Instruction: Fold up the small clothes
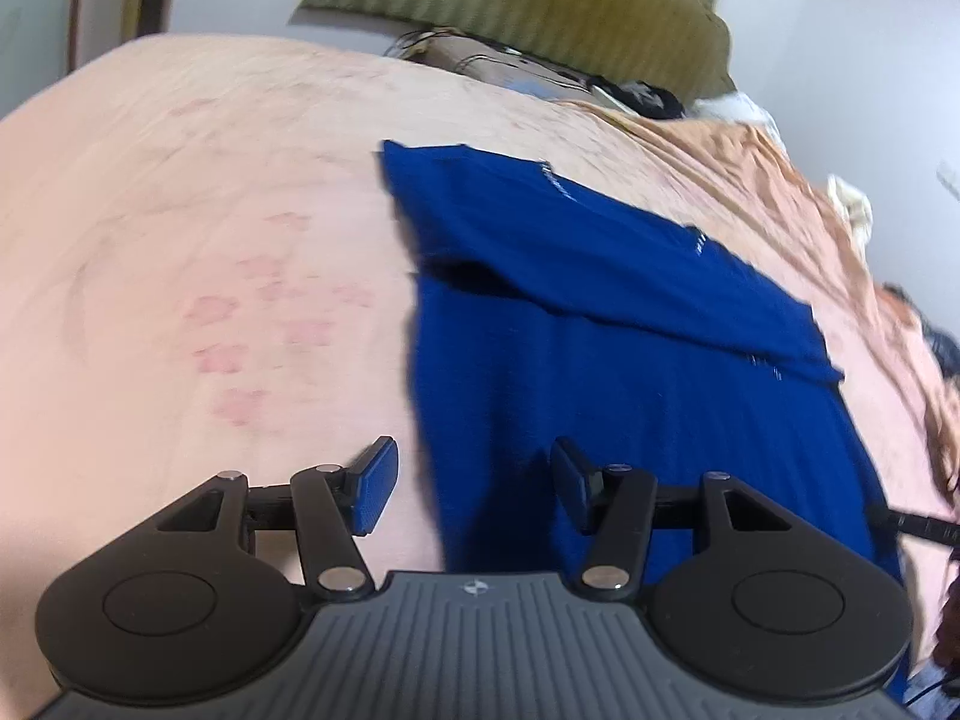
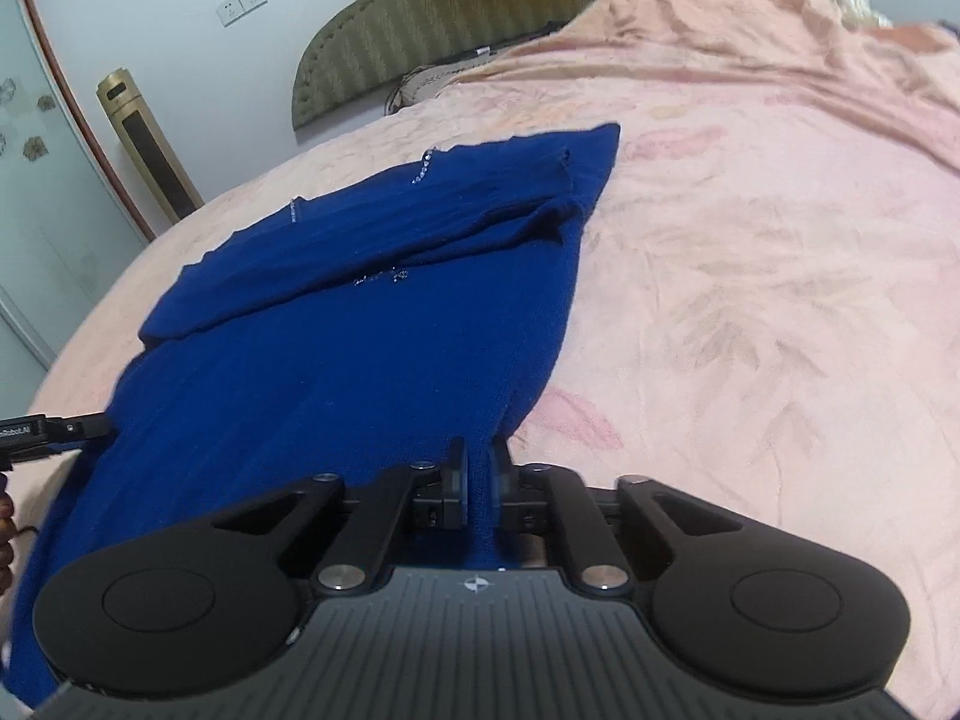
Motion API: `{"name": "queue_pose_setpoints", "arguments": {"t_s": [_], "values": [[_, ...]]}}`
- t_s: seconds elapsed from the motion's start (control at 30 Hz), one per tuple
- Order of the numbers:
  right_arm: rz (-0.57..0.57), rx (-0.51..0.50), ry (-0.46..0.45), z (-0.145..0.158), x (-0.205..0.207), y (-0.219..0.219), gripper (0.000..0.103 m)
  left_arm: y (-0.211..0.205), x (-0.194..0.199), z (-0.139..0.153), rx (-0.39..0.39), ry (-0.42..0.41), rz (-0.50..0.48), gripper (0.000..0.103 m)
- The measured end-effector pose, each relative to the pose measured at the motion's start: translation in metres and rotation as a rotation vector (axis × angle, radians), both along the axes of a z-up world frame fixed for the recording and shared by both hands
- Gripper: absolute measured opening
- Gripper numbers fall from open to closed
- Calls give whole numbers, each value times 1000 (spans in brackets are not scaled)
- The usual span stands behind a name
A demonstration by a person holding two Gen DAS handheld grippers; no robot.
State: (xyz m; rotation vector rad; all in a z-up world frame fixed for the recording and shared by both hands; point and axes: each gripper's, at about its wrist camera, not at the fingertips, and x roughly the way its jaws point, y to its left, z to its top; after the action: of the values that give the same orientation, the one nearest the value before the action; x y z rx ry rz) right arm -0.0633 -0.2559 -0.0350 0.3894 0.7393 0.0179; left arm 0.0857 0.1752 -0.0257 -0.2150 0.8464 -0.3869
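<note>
Pinching the near hem of the blue garment (image 2: 336,324), the right gripper (image 2: 478,483) has its jaws nearly together with a strip of blue knit clamped between the pads, right at the garment's near right edge. Left gripper (image 1: 474,483) has jaws wide apart, nothing between them; one finger (image 1: 375,489) sits over bare bedsheet (image 1: 180,240) just off the garment's left edge, the other finger over the blue fabric. Whether they touch the cloth, cannot tell, frame is blurred. Garment lies spread flat on the pink bedsheet, roughly mid-bed, with an upper part folded across it as a band over the body; small rhinestone rows (image 2: 423,171) on that folded part. Beyond the garment: rumpled orange-pink blanket (image 2: 750,30) to its far right, olive padded headboard (image 2: 444,12) behind it, with dark cables and clutter at the headboard's base. Left of the headboard, a gold tower fan (image 2: 147,144) against the wall with sockets (image 2: 243,5) above.
</note>
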Motion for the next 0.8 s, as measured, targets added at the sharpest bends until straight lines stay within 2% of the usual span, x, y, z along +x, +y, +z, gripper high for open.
{"name": "queue_pose_setpoints", "arguments": {"t_s": [0.1,0.2,0.27,0.37,0.43,0.5,0.53,0.6,0.63,0.7,0.8], "values": [[6,100,0,-3,-5,-15,24,8,-2,-3,-15,17,-38,55],[42,295,9,-14,-11,-39,23,8,-8,-5,-28,-4,-114,55],[102,412,12,-24,-13,-47,22,16,-7,-11,-129,13,-172,55],[151,510,14,-35,-10,-47,22,33,4,-27,-356,104,-217,55],[146,537,11,-38,-5,-45,20,48,11,-38,-484,162,-188,55],[122,564,10,-39,-3,-48,21,61,15,-43,-571,194,-164,54],[110,574,11,-40,-2,-50,21,63,17,-43,-566,202,-153,49],[97,575,9,-41,-4,-51,18,58,17,-41,-498,210,-146,38],[91,580,11,-42,-3,-51,18,57,16,-40,-479,206,-145,37],[79,597,10,-45,-2,-54,18,61,15,-40,-490,208,-137,36],[82,604,5,-46,-5,-56,19,66,15,-43,-492,206,-119,28]]}}
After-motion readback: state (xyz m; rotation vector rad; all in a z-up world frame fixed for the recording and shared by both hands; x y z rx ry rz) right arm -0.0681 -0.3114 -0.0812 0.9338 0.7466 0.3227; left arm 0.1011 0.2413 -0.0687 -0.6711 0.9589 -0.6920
